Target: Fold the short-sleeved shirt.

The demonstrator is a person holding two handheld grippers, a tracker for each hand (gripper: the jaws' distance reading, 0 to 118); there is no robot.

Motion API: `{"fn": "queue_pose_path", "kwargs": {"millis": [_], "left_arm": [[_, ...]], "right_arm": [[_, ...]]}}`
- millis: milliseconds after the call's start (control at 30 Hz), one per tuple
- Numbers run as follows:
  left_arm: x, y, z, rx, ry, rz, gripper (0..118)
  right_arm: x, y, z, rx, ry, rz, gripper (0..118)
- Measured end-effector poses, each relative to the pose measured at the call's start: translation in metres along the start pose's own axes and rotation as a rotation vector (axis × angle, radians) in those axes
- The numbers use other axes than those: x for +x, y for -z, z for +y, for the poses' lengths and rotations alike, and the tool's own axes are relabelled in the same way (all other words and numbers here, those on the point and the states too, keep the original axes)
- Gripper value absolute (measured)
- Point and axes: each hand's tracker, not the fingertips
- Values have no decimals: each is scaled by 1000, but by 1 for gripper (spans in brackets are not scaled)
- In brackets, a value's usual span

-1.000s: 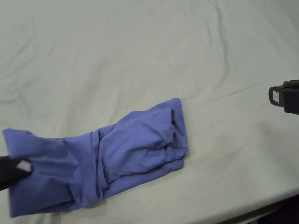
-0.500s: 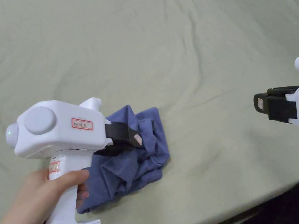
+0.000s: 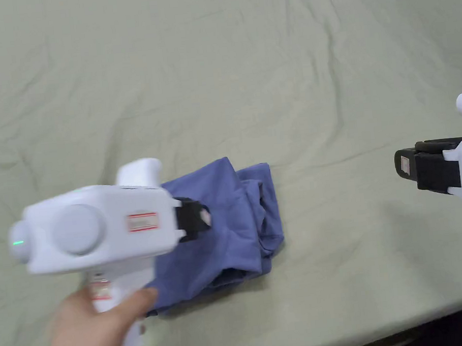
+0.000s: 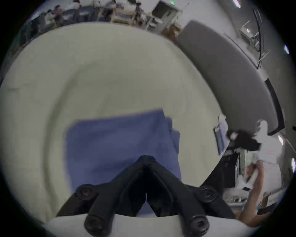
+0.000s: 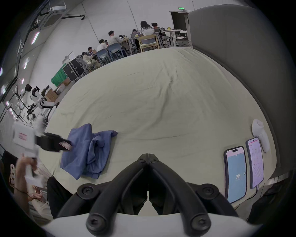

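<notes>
shirt (image 3: 230,232): long strip → doubled over | left gripper (image 3: 201,218): moved across it

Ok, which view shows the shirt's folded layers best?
The right gripper view: the whole shirt lies unblocked, its layers clear. The head view has the left tongs covering part of it; the left gripper view shows it blurred.

pale green sheet (image 3: 265,65), two phones (image 5: 236,174), people at tables (image 5: 115,40)
</notes>
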Motion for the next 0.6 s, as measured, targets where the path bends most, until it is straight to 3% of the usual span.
{"fn": "queue_pose_path", "kwargs": {"millis": [100, 200, 333, 500, 600], "left_arm": [[35, 53, 1, -65, 92, -28, 0], [49, 81, 9, -88, 62, -116, 0], [62, 91, 16, -112, 91, -97, 0], [66, -1, 19, 48, 93, -300, 0], [38, -82, 8, 196, 115, -168, 0]], "right_arm": [[2, -2, -2, -20, -3, -25, 2], [6, -3, -4, -35, -7, -45, 2], [5, -6, -4, -40, -16, -52, 2], [-17, -12, 5, -20, -63, -21, 2], [-54, -17, 17, 5, -156, 32, 2]]}}
